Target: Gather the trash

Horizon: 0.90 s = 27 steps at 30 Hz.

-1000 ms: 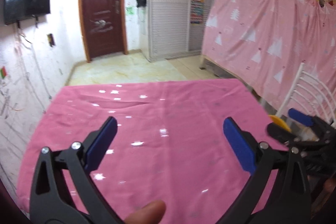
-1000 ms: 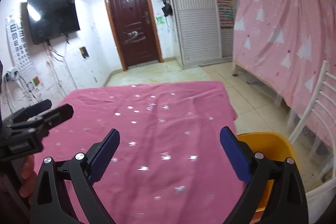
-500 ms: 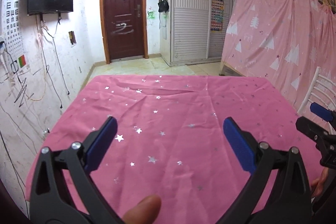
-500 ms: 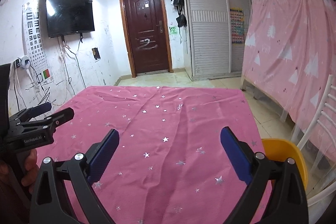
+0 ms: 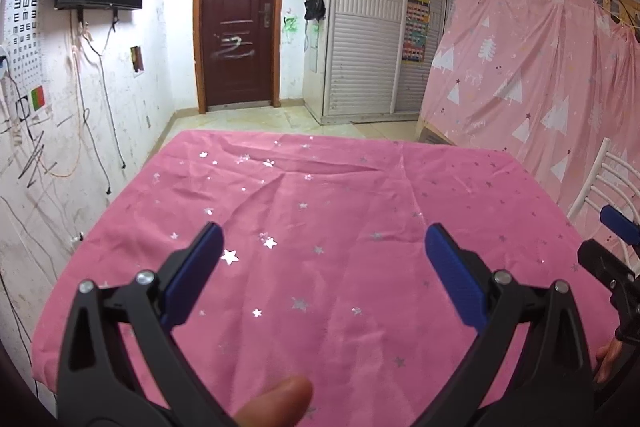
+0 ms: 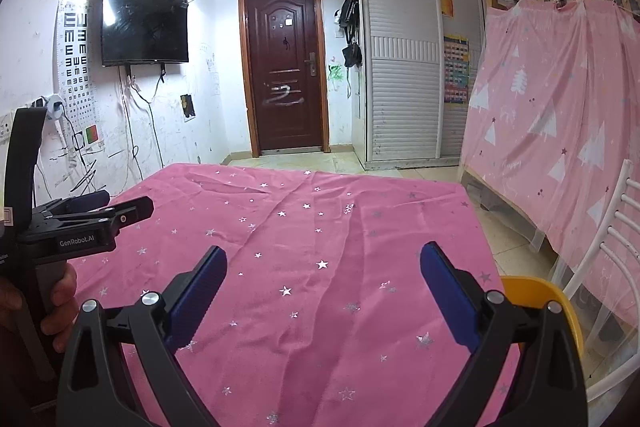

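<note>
A table under a pink star-print cloth (image 5: 320, 211) fills both views; it also shows in the right wrist view (image 6: 312, 251). I see no trash on it. My left gripper (image 5: 320, 247) is open and empty above the near part of the cloth. My right gripper (image 6: 320, 267) is open and empty above the cloth's near right part. A yellow bin (image 6: 540, 301) stands below the table's right edge, partly hidden behind my right finger. Each gripper shows at the edge of the other's view.
A white chair (image 6: 612, 259) stands right of the table, next to a pink curtain (image 6: 560, 99). A dark door (image 6: 286, 75) and tiled floor lie beyond the far edge. The wall with a TV (image 6: 144, 19) runs along the left.
Both grippers have tilted upward and drawn back, so more of the room and less of the cloth shows. Both stay open and empty.
</note>
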Each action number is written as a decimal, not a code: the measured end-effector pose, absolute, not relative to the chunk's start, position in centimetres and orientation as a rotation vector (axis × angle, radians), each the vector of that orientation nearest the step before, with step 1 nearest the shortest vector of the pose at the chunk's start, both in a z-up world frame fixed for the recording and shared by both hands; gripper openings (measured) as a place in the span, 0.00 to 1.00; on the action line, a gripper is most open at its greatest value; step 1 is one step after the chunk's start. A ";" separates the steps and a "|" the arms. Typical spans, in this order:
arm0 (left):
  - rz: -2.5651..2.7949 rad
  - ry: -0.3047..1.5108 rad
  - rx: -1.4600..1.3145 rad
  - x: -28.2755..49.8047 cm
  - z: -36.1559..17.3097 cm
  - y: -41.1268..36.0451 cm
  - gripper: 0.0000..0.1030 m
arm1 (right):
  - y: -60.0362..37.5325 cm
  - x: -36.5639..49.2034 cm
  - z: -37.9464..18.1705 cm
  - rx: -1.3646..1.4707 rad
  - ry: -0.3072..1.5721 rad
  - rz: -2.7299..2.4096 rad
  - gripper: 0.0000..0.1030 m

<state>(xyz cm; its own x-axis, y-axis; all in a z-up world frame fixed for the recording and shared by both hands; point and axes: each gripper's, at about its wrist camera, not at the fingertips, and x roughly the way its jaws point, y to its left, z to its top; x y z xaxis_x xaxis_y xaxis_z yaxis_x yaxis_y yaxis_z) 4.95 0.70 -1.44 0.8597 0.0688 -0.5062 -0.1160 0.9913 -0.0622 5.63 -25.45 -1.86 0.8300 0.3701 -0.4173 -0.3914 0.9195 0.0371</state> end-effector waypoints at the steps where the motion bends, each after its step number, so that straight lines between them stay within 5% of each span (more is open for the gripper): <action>1: 0.097 0.528 -0.091 5.0 -1.5 0.7 0.94 | -25.4 5.6 -1.9 -0.050 0.433 0.406 0.88; 27: 0.102 0.534 -0.096 5.1 -2.0 1.0 0.94 | -25.2 5.6 -1.9 -0.062 0.439 0.396 0.88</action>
<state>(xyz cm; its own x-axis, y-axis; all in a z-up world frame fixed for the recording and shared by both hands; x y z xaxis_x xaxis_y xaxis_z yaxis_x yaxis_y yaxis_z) 5.10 1.02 -1.96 0.8561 0.0719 -0.5118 -0.1216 0.9905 -0.0643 5.61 -25.22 -1.90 0.8305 0.3599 -0.4253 -0.3863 0.9220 0.0258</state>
